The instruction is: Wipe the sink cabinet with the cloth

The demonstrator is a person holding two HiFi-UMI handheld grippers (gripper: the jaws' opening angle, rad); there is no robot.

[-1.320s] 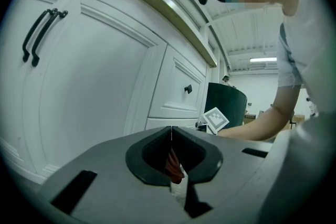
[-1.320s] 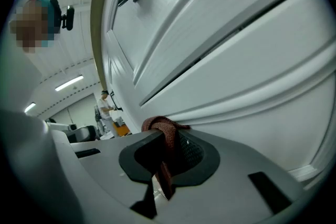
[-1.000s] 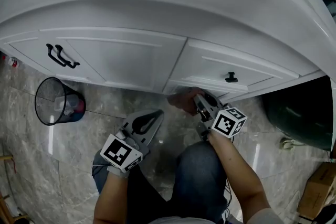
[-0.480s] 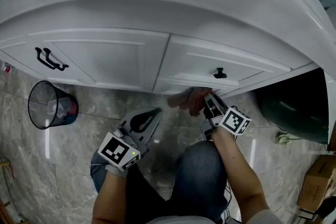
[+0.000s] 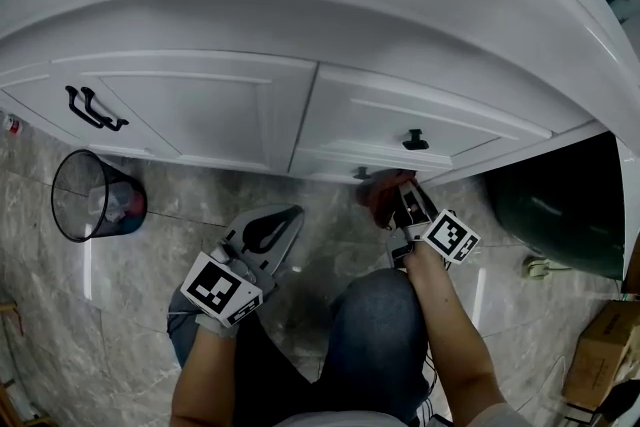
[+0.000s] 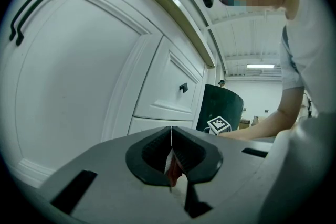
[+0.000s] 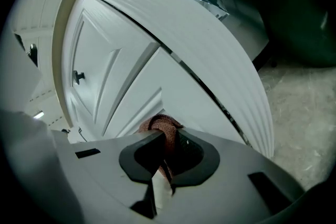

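Cloth (image 5: 378, 191), reddish-brown, knitted, bunched: clamped between the jaws of the right gripper (image 5: 398, 202) and pressed against the lower front of the white panelled sink cabinet (image 5: 220, 105), just below the drawer with the small black knob (image 5: 415, 140). Left gripper (image 5: 268, 233): jaws closed on each other, held apart from the cabinet over grey marble floor (image 5: 130, 285). Black wire-mesh bin (image 5: 92, 197): left, beside the cabinet.

The cabinet (image 5: 210, 105) has a smooth white painted face with a soft gloss. The cloth (image 7: 164, 128) is a coarse, matt, reddish-brown knit. The floor (image 5: 130, 275) is polished grey stone tile and it shines. The bin (image 5: 95, 198) is black wire mesh. The left gripper (image 6: 171, 135) and right gripper (image 7: 167, 145) look like matt grey plastic.
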